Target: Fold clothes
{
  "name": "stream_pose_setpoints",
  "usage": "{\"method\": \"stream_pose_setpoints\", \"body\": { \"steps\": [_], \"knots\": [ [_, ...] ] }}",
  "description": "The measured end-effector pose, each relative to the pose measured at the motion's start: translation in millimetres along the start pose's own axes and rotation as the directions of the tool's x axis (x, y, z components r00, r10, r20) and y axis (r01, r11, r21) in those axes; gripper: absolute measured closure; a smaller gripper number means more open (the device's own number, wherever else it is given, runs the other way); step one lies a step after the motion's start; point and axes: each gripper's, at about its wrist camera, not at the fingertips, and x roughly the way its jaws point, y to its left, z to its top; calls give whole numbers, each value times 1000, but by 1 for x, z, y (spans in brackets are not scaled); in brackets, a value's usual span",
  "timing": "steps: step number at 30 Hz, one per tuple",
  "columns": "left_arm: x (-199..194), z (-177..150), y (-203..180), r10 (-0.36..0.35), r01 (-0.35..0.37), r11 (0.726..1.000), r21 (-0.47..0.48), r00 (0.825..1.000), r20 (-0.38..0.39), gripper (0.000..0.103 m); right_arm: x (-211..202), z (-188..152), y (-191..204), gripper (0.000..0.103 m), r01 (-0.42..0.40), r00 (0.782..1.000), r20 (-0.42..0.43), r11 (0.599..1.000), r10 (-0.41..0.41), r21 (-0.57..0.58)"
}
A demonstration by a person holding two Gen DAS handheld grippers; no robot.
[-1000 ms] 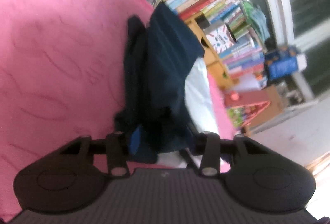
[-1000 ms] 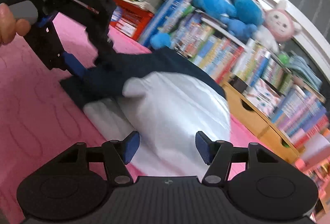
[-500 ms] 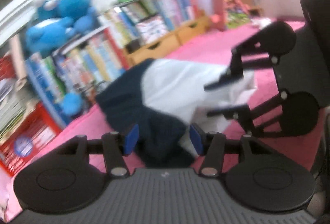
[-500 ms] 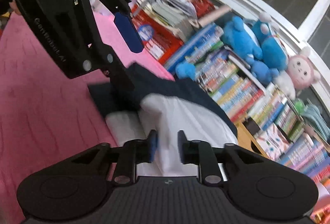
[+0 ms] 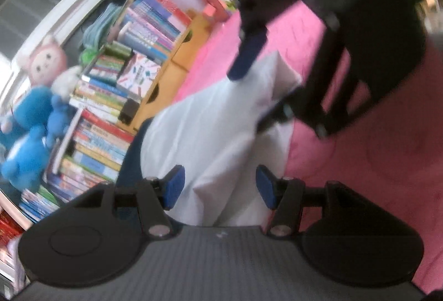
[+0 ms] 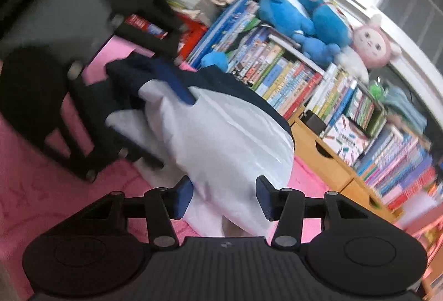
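Left tool (image 5: 217, 186): jaws apart, just opened wider, garment between, pads off it.
Right tool (image 6: 223, 197): jaws apart, just reopened, cloth between, ungripped.
Garment (image 6: 221, 134): white-and-navy, bunched on pink bed (image 6: 41, 204), ahead of both tools.

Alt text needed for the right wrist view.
A white and navy folded garment lies on a pink bedspread, with the right tool open around its near end. Crowded bookshelves stand behind.
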Motion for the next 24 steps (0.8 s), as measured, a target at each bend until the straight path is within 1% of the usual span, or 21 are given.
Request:
{"method": "stream_pose_setpoints", "body": {
  "steps": [1, 2, 3, 4, 6, 8, 10, 12, 13, 14, 16, 19, 22, 24],
  "knots": [
    [2, 0, -1, 17, -17, 1000, 13, 1000, -4, 47, 0, 1, -5, 57, -6, 1000, 4, 999, 6, 37],
    [5, 0, -2, 38, -38, 999, 22, 999, -9, 50, -1, 1, -8, 58, -11, 1000, 7, 998, 11, 67],
    [8, -1, -3, 61, -60, 998, 27, 998, -18, 67, 0, 2, -11, 58, -16, 1000, 9, 996, 15, 90],
    [10, -1, -3, 74, -73, 997, 23, 997, -27, 76, 0, 2, -12, 58, -15, 1000, 5, 995, 15, 94],
    [9, -2, 0, 67, -67, 998, 3, 997, -29, 83, 2, 2, -8, 58, -5, 1000, -9, 997, 6, 71],
    [4, -4, -2, 74, -74, 997, 15, 997, -26, 88, 4, 1, -4, 58, 14, 999, -29, 999, -13, 41],
    [-2, -8, -4, 83, -83, 996, 27, 996, -24, 91, 8, -2, 0, 58, 56, 997, -58, 998, -55, 11],
    [-8, -13, -5, 90, -89, 996, 27, 996, -24, 93, 10, -4, -4, 60, 94, 993, -72, 995, -91, 34],
    [-12, -16, -4, 96, -95, 995, 21, 995, -25, 94, 10, -5, -8, 63, 110, 991, -81, 992, -105, 54],
    [-15, -18, -4, 101, -100, 995, 16, 994, -29, 94, 9, -6, -11, 63, 118, 990, -90, 991, -112, 69],
    [-20, -23, -4, 112, -112, 994, 9, 993, -41, 95, 8, -10, -16, 63, 125, 988, -104, 988, -115, 89],
    [-25, -33, -4, 119, -120, 993, -8, 989, -84, 95, 6, -15, -18, 70, 134, 985, -124, 985, -121, 106],
    [-29, -44, -2, 121, -126, 991, -34, 984, -130, 95, 5, -19, -24, 70, 125, 985, -140, 980, -103, 154],
    [-33, -48, -1, 120, -130, 990, -56, 981, -149, 95, 4, -20, -24, 70, 120, 985, -143, 979, -97, 165]
  ]
}}
